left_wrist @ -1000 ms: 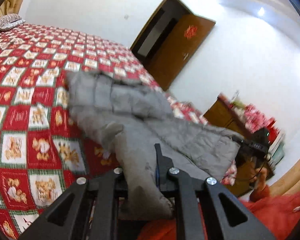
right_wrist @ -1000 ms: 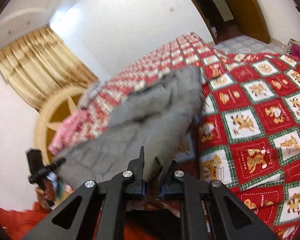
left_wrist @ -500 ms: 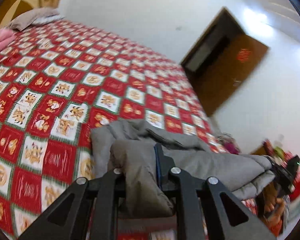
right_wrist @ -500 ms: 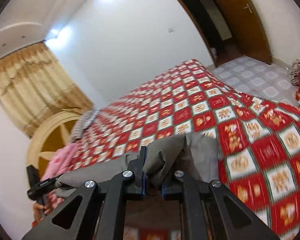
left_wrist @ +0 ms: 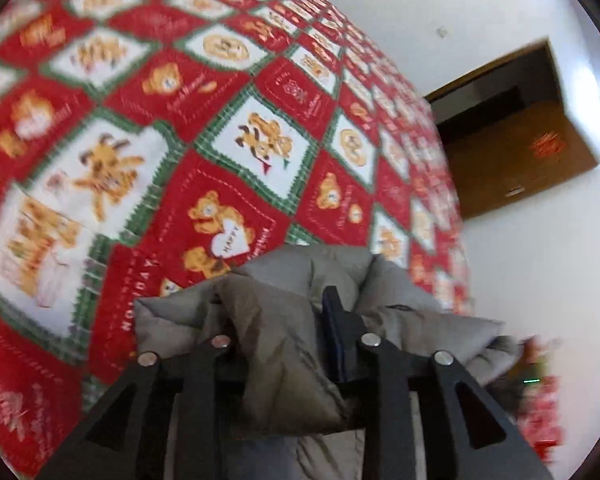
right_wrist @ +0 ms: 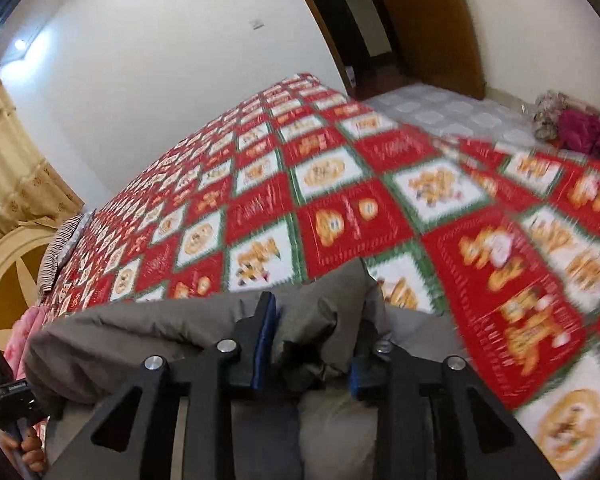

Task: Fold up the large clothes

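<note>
A grey padded jacket (left_wrist: pixel 300 280) hangs bunched between my two grippers, low over a red, white and green patchwork bedspread (left_wrist: pixel 140 140). My left gripper (left_wrist: pixel 276 328) is shut on a thick fold of the jacket; the left finger is buried in the cloth. My right gripper (right_wrist: pixel 312 340) is shut on another fold of the jacket (right_wrist: pixel 140 332), which stretches leftward to the left gripper (right_wrist: pixel 8 396) held in a hand at the frame's edge. The bedspread (right_wrist: pixel 340 200) fills the middle of the right wrist view.
A brown wooden door (left_wrist: pixel 520 152) stands open past the bed's far side. A yellow headboard (right_wrist: pixel 8 272), striped pillow (right_wrist: pixel 56 252) and curtains (right_wrist: pixel 4 168) lie at the left. A pile of clothes (right_wrist: pixel 572 128) sits on the tiled floor.
Both grippers have swung forward and down over the bed with the jacket. The jacket, spread out a second ago, is now bunched close to the fingers and lower over the bedspread.
</note>
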`<state>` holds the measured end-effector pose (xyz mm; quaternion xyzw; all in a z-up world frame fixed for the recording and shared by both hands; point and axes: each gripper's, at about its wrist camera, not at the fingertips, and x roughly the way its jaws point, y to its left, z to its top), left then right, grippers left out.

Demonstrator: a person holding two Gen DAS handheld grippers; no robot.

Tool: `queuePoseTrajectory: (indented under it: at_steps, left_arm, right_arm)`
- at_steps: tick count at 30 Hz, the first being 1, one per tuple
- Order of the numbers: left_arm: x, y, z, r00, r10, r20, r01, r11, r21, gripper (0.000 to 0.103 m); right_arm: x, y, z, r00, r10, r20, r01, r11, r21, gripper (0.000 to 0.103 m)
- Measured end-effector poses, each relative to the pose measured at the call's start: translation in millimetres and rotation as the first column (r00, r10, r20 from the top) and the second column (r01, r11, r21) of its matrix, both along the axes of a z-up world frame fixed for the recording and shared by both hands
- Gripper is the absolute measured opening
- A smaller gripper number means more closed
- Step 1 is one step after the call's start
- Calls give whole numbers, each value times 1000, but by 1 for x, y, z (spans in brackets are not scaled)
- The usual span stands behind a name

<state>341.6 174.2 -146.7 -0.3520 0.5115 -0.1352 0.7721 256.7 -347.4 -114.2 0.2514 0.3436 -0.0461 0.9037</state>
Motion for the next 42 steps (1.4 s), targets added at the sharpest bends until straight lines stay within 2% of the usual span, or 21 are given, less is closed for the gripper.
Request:
queuePoseTrajectory:
  at_steps: [2, 3, 4, 5, 6, 8, 10, 14, 16, 17, 19, 21, 23, 26, 28, 29, 30, 32, 34, 37, 42]
  left_arm:
    - [-7, 18, 3, 1000, 13, 12, -12, 996, -93, 46]
    - [-10, 27, 8, 999, 30, 19, -28, 994, -107, 57]
    - [-15, 36, 18, 997, 67, 34, -63, 994, -93, 67]
    - [-23, 49, 34, 989, 130, 68, -128, 991, -36, 93]
    - [-30, 58, 47, 978, 181, 105, -183, 983, 11, 103]
    - [-49, 75, 80, 958, 222, 182, -235, 970, 57, 103]
    - [-60, 75, 101, 958, 203, 202, -229, 966, 116, 103]
    - [-88, 22, 144, 943, 47, 331, -182, 903, 389, 103]
    - [-93, -27, 152, 923, -70, 379, -138, 857, 496, 103]
    - [-94, -53, 152, 908, -130, 397, -117, 833, 540, 103]
    - [-83, -99, 146, 881, -232, 413, -84, 781, 618, 103]
    - [-62, -138, 130, 872, -277, 404, -74, 742, 667, 103]
    - [-43, -163, 113, 876, -284, 390, -86, 703, 705, 103]
    - [-19, -180, 81, 905, -259, 338, -104, 637, 764, 103]
    - [-9, -173, 55, 923, -229, 308, -101, 629, 771, 103]
    - [-5, -166, 43, 937, -200, 286, -96, 639, 763, 103]
    - [-2, -158, 34, 948, -172, 266, -87, 667, 740, 103]
    - [4, -141, 22, 959, -118, 256, -84, 746, 661, 103]
    - [1, -134, 18, 954, -95, 284, -107, 778, 619, 103]
    - [-4, -138, 13, 942, -89, 324, -132, 790, 599, 103]
    - [6, -152, -1, 950, -83, 301, -139, 752, 644, 103]
  right_arm:
    - [0, -5, -6, 1000, -2, 8, 2, 999, 35, 35]
    - [2, -7, -8, 1000, 5, 3, -5, 999, 53, 36]
    - [3, -9, -7, 1000, 16, -7, -15, 997, 73, 37]
    - [4, -12, -4, 999, 27, -24, -24, 995, 92, 38]
    - [4, -14, 0, 999, 34, -31, -30, 994, 107, 44]
    - [-7, -21, 22, 999, 41, 12, -43, 987, 155, 57]
    - [-29, -29, 59, 994, 26, 109, -42, 987, 153, 79]
    - [-69, -12, 128, 975, 53, 218, -42, 998, -55, 80]
    - [-74, 27, 146, 960, 200, 197, -159, 965, -207, 78]
    - [-72, 45, 148, 952, 252, 175, -202, 944, -260, 73]
    - [-60, 94, 144, 922, 371, 110, -308, 876, -371, 52]
    - [-37, 123, 130, 906, 420, 57, -371, 850, -373, 50]
    - [-12, 141, 109, 907, 421, 17, -389, 851, -353, 49]
    - [28, 162, 64, 907, 418, -57, -411, 847, -337, 41]
    - [42, 166, 38, 915, 394, -91, -399, 845, -356, 39]
    - [46, 166, 25, 917, 384, -107, -396, 850, -348, 39]
    - [49, 165, 15, 916, 385, -111, -399, 858, -323, 39]
    - [54, 161, 6, 918, 386, -95, -396, 871, -291, 39]
    - [57, 161, 0, 919, 386, -83, -392, 872, -294, 39]
    - [61, 165, -12, 916, 391, -90, -400, 869, -292, 39]
    - [71, 162, -23, 912, 392, -120, -410, 879, -241, 39]
